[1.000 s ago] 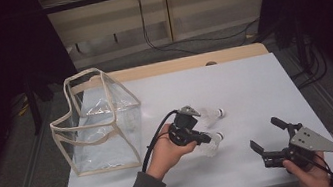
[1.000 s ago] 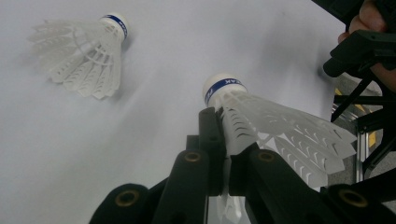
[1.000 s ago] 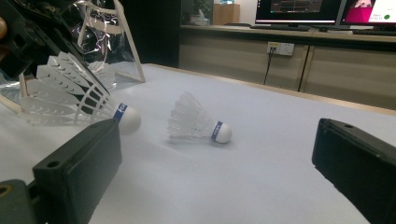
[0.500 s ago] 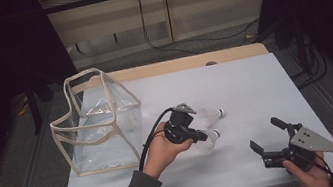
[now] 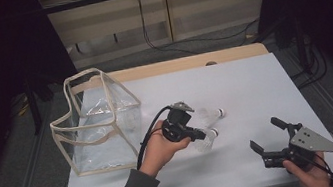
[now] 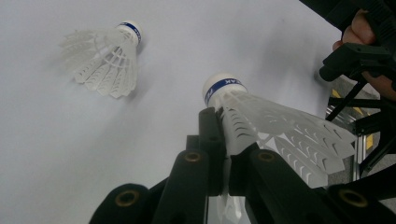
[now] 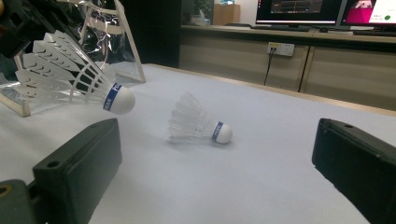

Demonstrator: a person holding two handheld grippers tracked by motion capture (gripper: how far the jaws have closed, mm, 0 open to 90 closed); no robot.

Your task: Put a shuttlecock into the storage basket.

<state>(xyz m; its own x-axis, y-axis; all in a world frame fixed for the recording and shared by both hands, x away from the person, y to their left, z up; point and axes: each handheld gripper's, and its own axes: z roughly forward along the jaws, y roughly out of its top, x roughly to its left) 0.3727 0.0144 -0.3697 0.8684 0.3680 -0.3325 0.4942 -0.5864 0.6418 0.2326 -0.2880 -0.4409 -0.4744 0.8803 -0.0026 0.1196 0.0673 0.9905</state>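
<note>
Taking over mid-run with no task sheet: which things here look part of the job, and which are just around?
Likely in the job:
left gripper, shut on the held shuttlecock
second shuttlecock, lying on the table
clear bag, open
right gripper, open

Just around:
monitors
wall socket

Clear glossy plastic bag (image 5: pixel 102 129), matt white tabletop (image 5: pixel 255 89), perhaps feathered shuttlecock (image 7: pixel 198 122)

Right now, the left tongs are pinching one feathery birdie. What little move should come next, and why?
Probably carry it left toward the clear plastic bag with beige trim. The left tongs are shut on the white feathered shuttlecock with a blue band, and it looks lifted off the white table. The bag's top stands open. The second white shuttlecock lies on the table, and the right tongs are open.
</note>
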